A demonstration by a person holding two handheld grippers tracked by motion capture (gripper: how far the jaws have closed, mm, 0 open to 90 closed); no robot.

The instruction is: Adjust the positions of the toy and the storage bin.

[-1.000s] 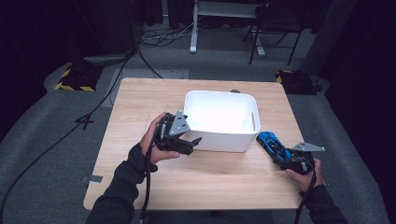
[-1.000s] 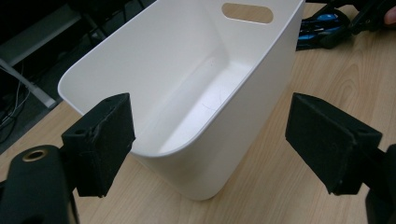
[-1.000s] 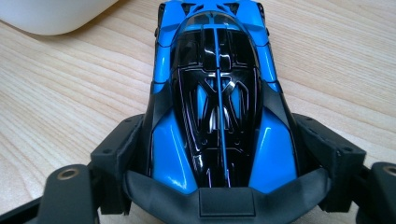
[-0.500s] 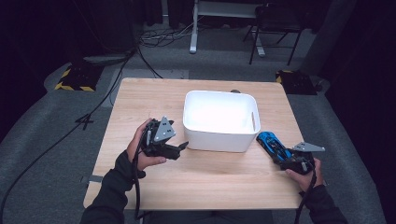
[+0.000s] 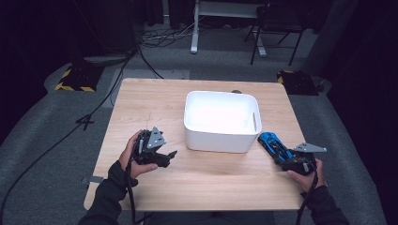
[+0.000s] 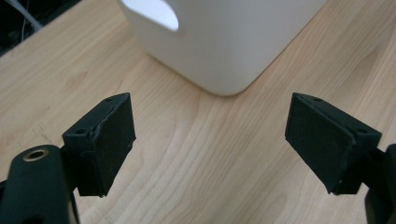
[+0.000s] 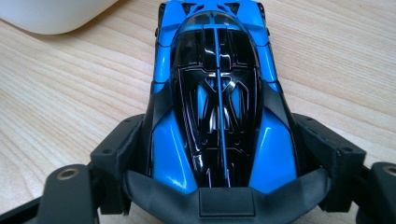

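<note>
— Table (image 5: 141, 101) first, from the left: what do you have there?

— I have the left gripper (image 5: 165, 156) low over the wood near the front left, held in the person's left hand (image 5: 133, 157). Its jaws stand wide apart with nothing between them. In the left gripper view they point at the near corner of the white tub (image 6: 233, 42), which is close ahead but not touched.

— And the middle?

— I see the tub (image 5: 220, 136) sitting upright around the centre of the table, its long side toward me.

— Further right?

— I have the blue toy car (image 5: 272, 143) on the table just beside the tub's front right corner, apart from its wall. The right gripper (image 5: 286, 158) is clamped on the car's rear end. In the right gripper view the pads press against both flanks of the car (image 7: 217, 116), its nose pointing away toward the tub's rounded corner (image 7: 56, 16).

— Is the car lifted?

— I cannot tell; it looks to be resting on the wood.
</note>
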